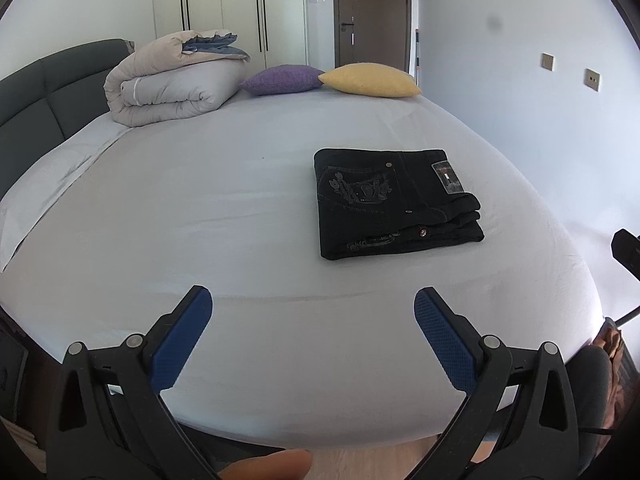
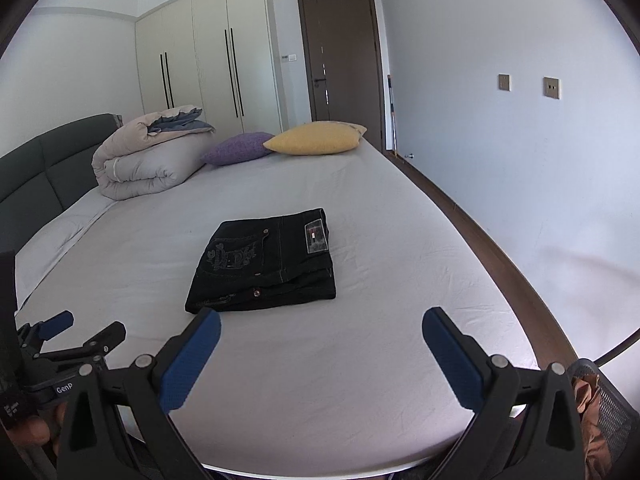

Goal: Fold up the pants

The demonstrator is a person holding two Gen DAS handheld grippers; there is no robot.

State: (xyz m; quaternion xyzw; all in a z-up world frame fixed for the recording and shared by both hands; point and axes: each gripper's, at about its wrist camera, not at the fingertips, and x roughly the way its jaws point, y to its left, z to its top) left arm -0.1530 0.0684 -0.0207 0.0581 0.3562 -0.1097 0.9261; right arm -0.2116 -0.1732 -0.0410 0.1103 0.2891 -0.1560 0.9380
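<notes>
- I see the black pants (image 2: 264,262) lying folded into a compact rectangle on the white bed sheet (image 2: 360,360), back pocket and waist label facing up.
- My right gripper (image 2: 321,354) hangs over the near part of the bed, its blue pads spread wide with nothing between them, clear of the pants.
- My left gripper (image 1: 313,340) is likewise spread apart and holds nothing; the pants sit ahead of it and to its right.
- Far across the bed I see a rolled duvet (image 1: 172,84), a purple cushion (image 1: 282,79) and a yellow cushion (image 1: 370,79) just beside it.
</notes>
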